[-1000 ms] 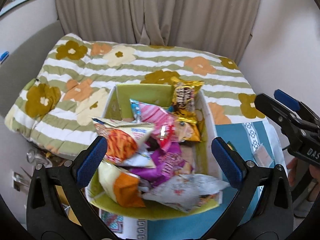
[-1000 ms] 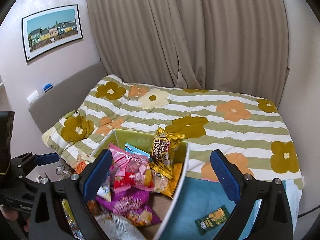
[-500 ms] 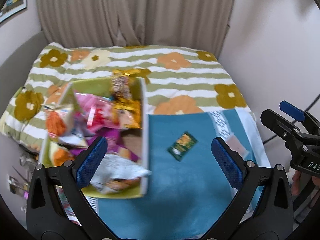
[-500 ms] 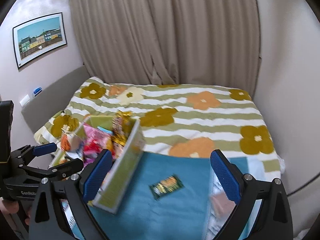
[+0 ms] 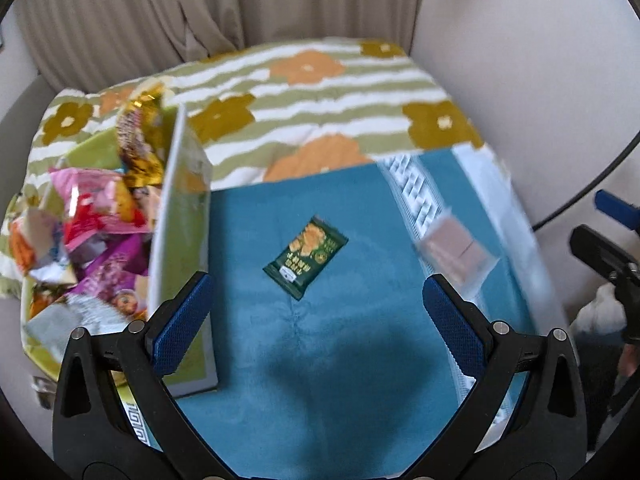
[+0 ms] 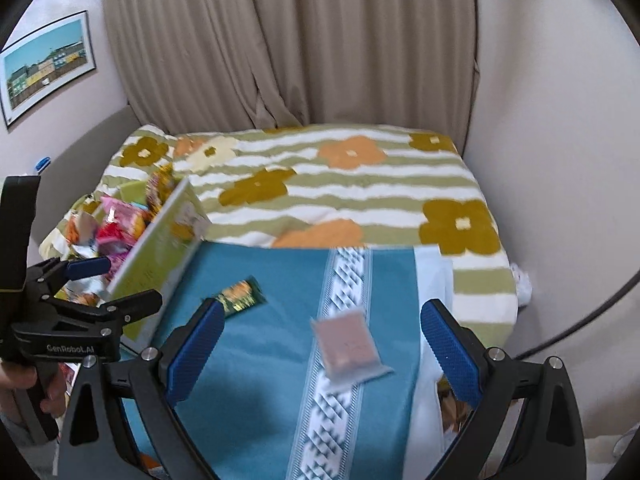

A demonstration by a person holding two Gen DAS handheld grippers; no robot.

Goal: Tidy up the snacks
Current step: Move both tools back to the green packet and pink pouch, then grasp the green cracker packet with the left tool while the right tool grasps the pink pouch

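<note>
A green box (image 5: pixel 180 216) full of several snack bags (image 5: pixel 100 216) stands on the bed at the left; it also shows in the right wrist view (image 6: pixel 160 252). A dark green snack packet (image 5: pixel 306 255) lies on the blue towel (image 5: pixel 340 360), also seen in the right wrist view (image 6: pixel 240 295). A pinkish clear packet (image 5: pixel 456 250) lies on the towel's patterned band (image 6: pixel 347 346). My left gripper (image 5: pixel 318 324) is open and empty above the towel, near the green packet. My right gripper (image 6: pixel 320 354) is open and empty above the pinkish packet.
The bed has a striped flowered blanket (image 6: pixel 340 184). Curtains (image 6: pixel 280 40) hang behind it and a wall (image 6: pixel 560 120) stands close on the right. A picture (image 6: pixel 44 68) hangs at the left. A dark cable (image 6: pixel 580 320) runs along the right.
Both views have swung to the right, from the snack box to the blue towel. The green packet and the pinkish packet have come into view. Both grippers stay open.
</note>
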